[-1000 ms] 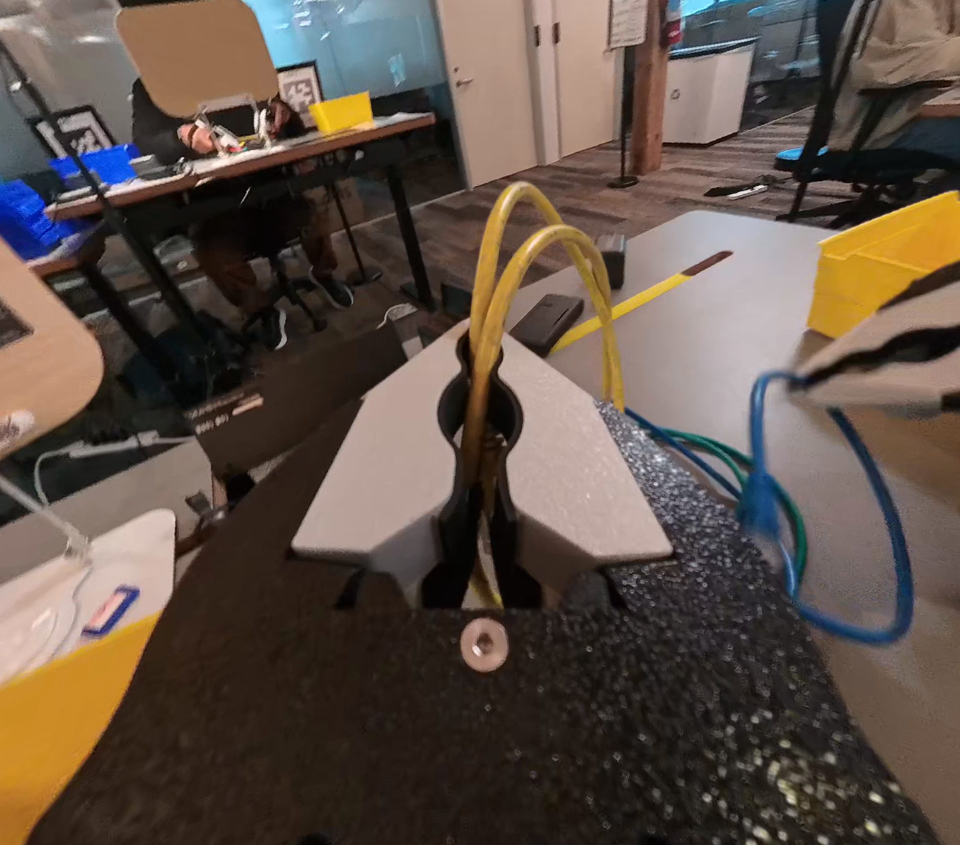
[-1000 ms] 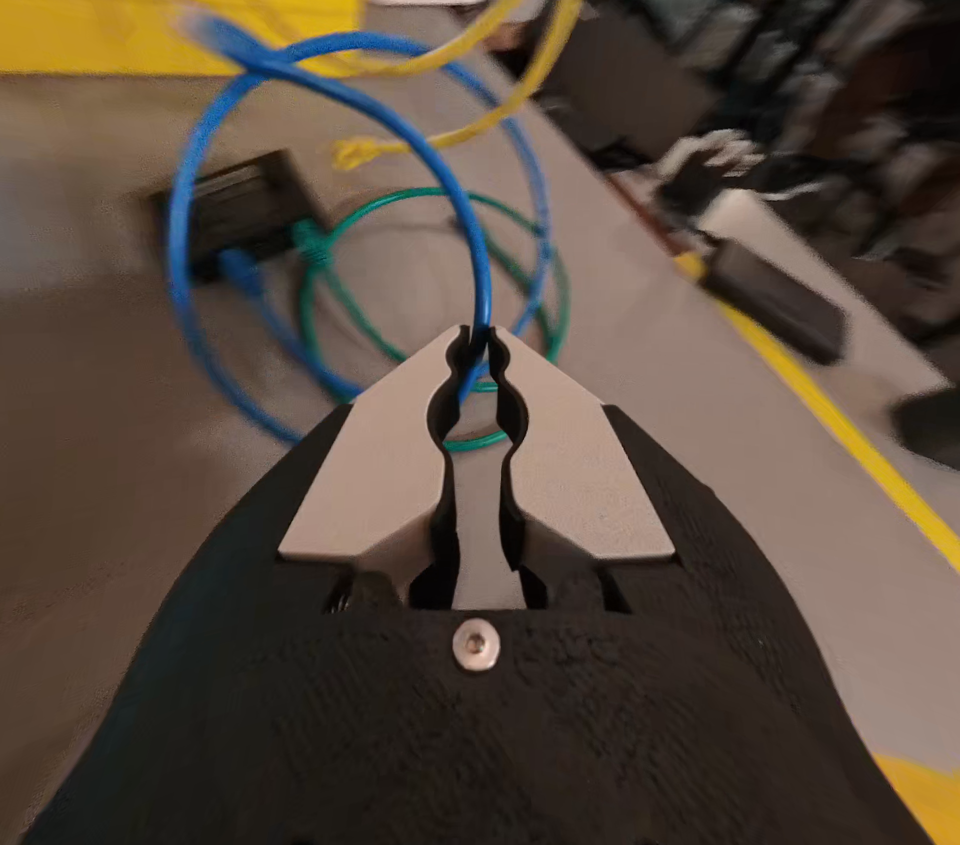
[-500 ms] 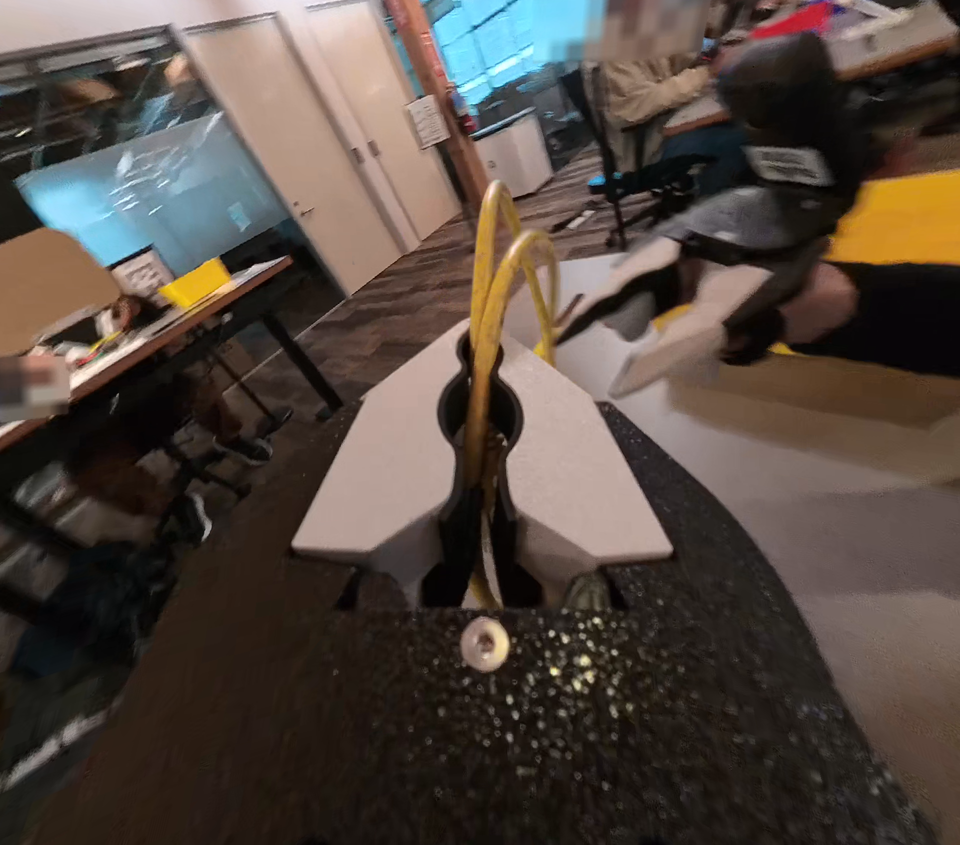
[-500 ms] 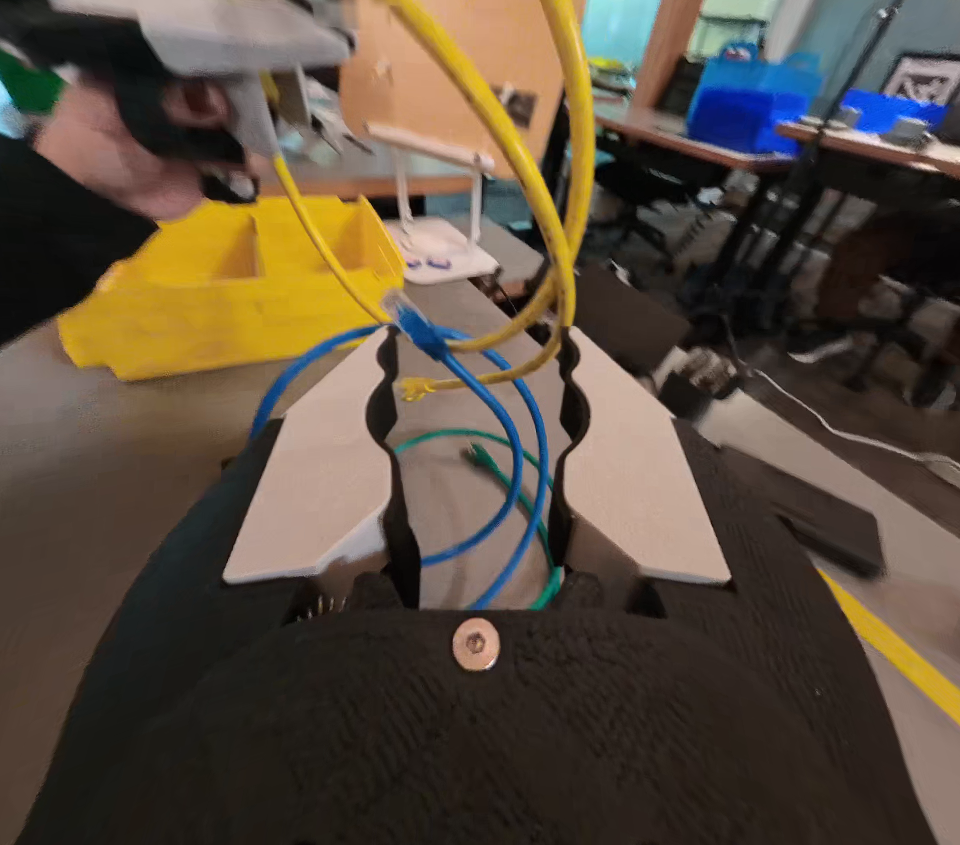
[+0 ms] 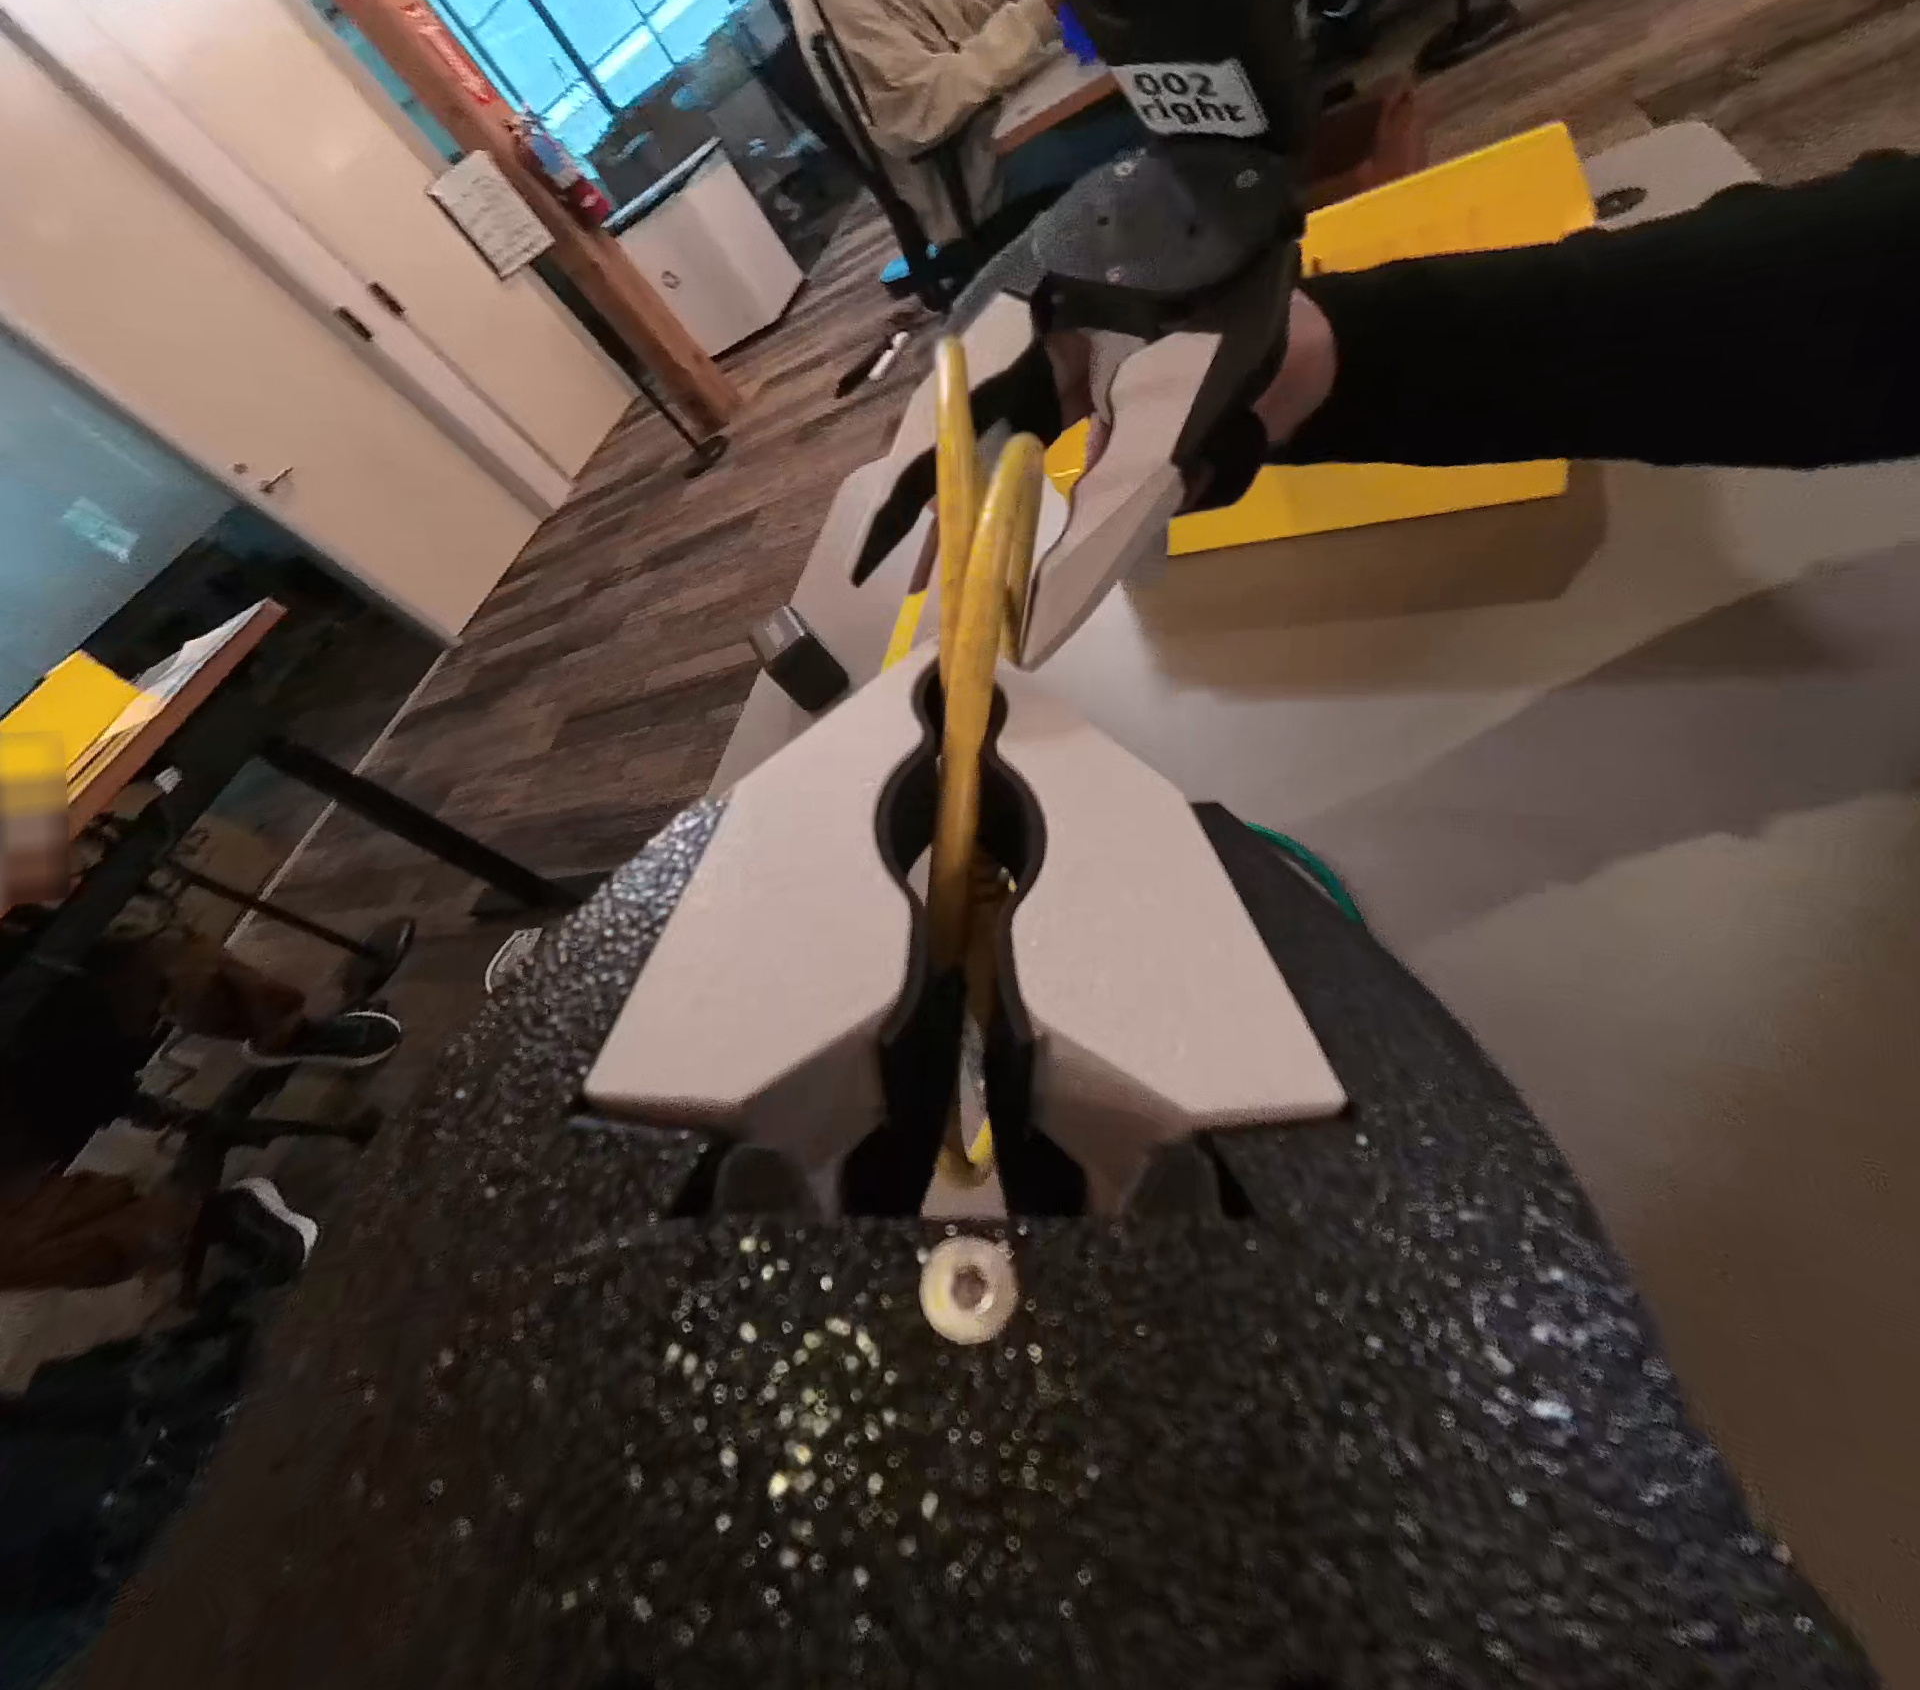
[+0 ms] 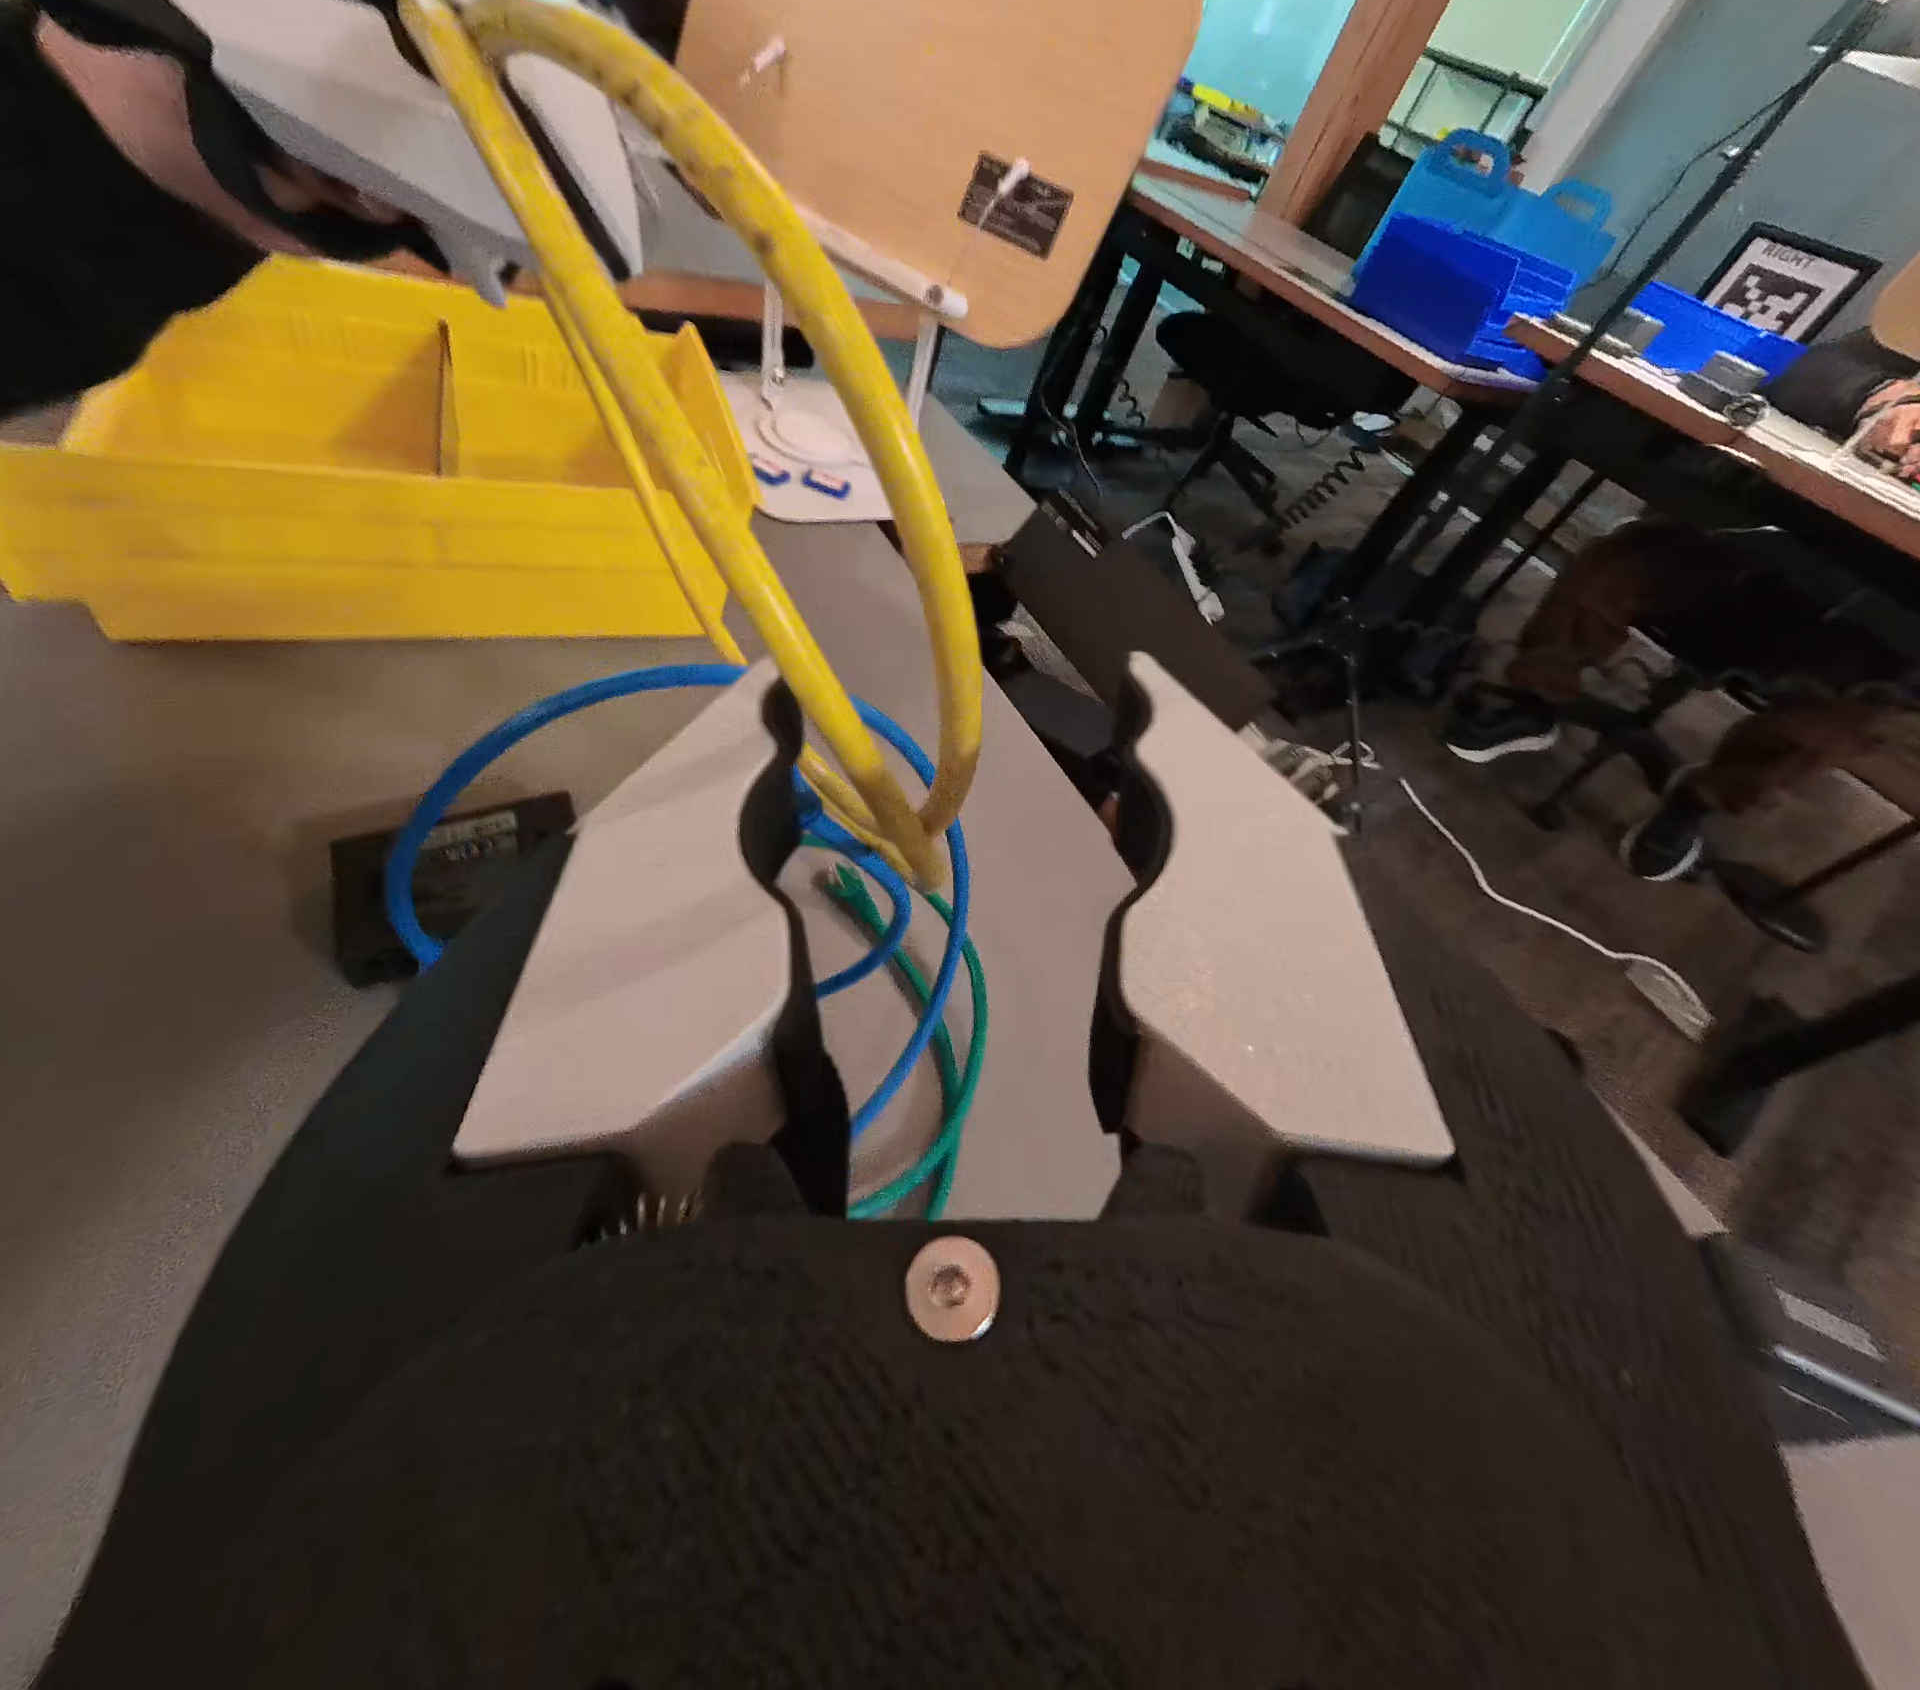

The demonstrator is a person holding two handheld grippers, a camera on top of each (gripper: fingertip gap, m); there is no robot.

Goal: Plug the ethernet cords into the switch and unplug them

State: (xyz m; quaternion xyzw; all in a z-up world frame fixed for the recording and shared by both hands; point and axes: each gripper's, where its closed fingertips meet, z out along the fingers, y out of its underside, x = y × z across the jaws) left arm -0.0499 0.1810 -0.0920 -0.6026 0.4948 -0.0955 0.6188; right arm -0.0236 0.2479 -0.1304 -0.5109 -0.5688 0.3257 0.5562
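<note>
- Grey table (image 6: 187, 736) ends at an edge just past the cords; beyond it lies open floor with desks well apart.
- Left gripper (image 5: 961, 705), raised, has its jaws closed tight on the yellow cord (image 6: 831, 352).
- Right gripper (image 6: 951, 705) gapes wide, holding nothing, the yellow loop hanging between its fingers.
- Blue cord (image 6: 499, 736) and green cord (image 6: 961, 1048) lie coiled beside the black switch (image 6: 447, 892), near a yellow bin (image 6: 312, 539).

My own fingers (image 6: 665, 944) hide part of the black switch (image 6: 457, 871), so its ports can't be seen. The blue cord (image 6: 499, 736) seems to reach the switch, though that end is covered. Beside the switch, the green cord (image 6: 961, 1058) runs under my body.
</note>
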